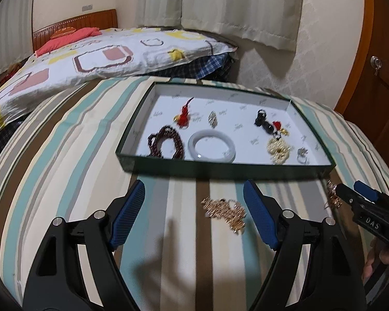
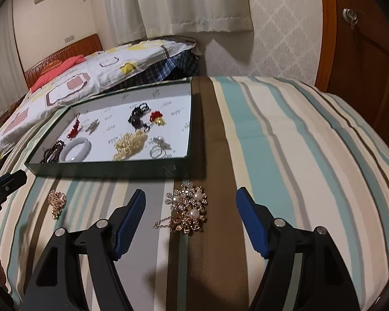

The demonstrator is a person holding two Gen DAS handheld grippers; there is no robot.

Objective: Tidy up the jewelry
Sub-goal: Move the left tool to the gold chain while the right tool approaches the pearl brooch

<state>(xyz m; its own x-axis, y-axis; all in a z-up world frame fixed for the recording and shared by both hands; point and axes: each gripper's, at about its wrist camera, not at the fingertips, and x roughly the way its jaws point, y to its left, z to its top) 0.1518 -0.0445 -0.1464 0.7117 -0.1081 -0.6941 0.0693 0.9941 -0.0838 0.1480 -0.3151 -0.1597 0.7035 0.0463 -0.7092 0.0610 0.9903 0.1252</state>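
Note:
A green tray [image 1: 220, 167] with a white floor holds several pieces: a dark bead bracelet [image 1: 166, 142], a white bangle [image 1: 212, 149], a red tassel [image 1: 183, 116], a pearl cluster [image 1: 278, 150] and rings [image 1: 302, 155]. A gold chain [image 1: 224, 211] lies on the striped cloth between the fingers of my open left gripper [image 1: 194, 212]. A gold and pearl brooch [image 2: 189, 207] lies between the fingers of my open right gripper [image 2: 190, 217], just before the tray [image 2: 103, 167]. The gold chain [image 2: 57, 203] also shows at the right wrist view's left.
The striped cloth [image 2: 285, 142] covers the table. A bed with a patterned quilt [image 1: 90, 59] lies behind. A wooden door [image 2: 368, 51] stands at the right. Curtains [image 1: 233, 5] hang at the back wall.

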